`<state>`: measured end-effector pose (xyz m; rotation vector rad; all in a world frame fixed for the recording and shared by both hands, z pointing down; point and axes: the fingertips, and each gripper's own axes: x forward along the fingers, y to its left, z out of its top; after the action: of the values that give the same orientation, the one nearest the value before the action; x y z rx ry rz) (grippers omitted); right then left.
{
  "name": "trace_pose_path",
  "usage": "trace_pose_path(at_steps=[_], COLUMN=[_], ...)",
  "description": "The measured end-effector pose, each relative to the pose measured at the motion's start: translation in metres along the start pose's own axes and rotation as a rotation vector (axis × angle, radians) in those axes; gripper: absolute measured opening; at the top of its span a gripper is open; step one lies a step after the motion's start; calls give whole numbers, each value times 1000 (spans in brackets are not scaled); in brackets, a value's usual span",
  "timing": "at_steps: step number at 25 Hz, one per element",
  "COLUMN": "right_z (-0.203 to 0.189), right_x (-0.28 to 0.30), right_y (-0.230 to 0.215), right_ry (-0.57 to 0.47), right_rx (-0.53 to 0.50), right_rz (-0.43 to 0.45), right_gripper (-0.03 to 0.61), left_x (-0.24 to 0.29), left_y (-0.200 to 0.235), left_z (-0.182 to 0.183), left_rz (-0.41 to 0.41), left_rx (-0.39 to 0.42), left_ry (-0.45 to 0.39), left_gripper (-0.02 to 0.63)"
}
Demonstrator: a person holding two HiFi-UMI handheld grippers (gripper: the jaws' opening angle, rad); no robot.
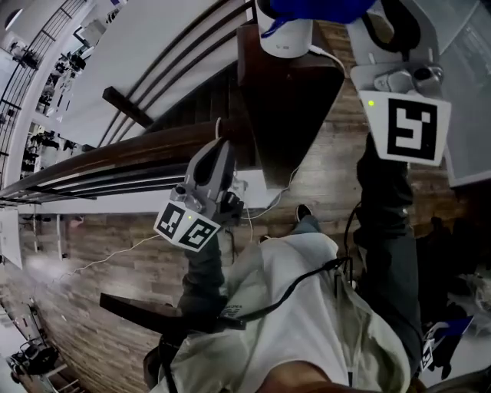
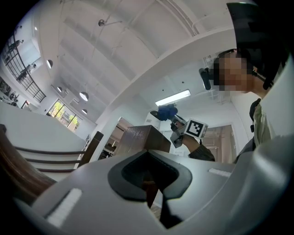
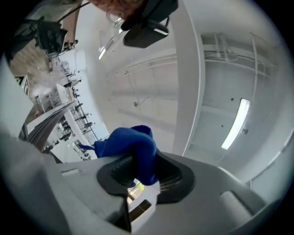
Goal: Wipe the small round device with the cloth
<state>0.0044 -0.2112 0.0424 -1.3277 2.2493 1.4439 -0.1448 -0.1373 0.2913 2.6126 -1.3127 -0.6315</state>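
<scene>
The small round white device (image 1: pixel 285 37) stands on top of a dark wooden post (image 1: pixel 288 100), with a white cable running down from it. My right gripper (image 1: pixel 360 17) is shut on a bunched blue cloth (image 1: pixel 311 8), which hangs right over the device; whether it touches is hidden at the frame edge. In the right gripper view the cloth (image 3: pixel 133 149) bulges out between the jaws. My left gripper (image 1: pixel 215 153) hangs lower, beside the handrail, shut with nothing in it. The left gripper view looks up at the post (image 2: pixel 142 137) and the cloth (image 2: pixel 166 111).
A curved wooden handrail (image 1: pixel 115 157) runs left from the post, above a wood-plank floor (image 1: pixel 100 253). A white cable (image 1: pixel 265 207) trails across the floor by the post's foot. The person's pale jacket (image 1: pixel 307 307) fills the lower middle.
</scene>
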Motion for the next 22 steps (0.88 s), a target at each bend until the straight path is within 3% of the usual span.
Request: trace_pose_path(at_steps=[5, 8, 11, 14, 16, 20, 22], right_z=[-13, -22, -34, -37, -43, -74, -75], right_x=[-6, -27, -45, -52, -53, -44, -27], right_y=[44, 61, 83, 90, 71, 10, 6], right_ry=[120, 160, 201, 181, 180, 272, 251], right_rx=[-143, -141, -127, -80, -45, 21, 42], right_rz=[62, 80, 160, 215, 178, 22, 30], right_gripper=[105, 105, 105, 104, 106, 106, 106], left_x=[-13, -19, -19, -17, -15, -12, -14], left_y=[2, 8, 10, 6, 3, 2, 4], left_z=[-1, -2, -2, -4, -7, -13, -14], left_rz=[5, 17, 19, 7, -6, -3, 14], left_rx=[-9, -12, -19, -25, -30, -28, -23], left_ry=[-1, -7, -8, -3, 5, 9, 4], left_gripper=[3, 3, 3, 3, 3, 3, 3])
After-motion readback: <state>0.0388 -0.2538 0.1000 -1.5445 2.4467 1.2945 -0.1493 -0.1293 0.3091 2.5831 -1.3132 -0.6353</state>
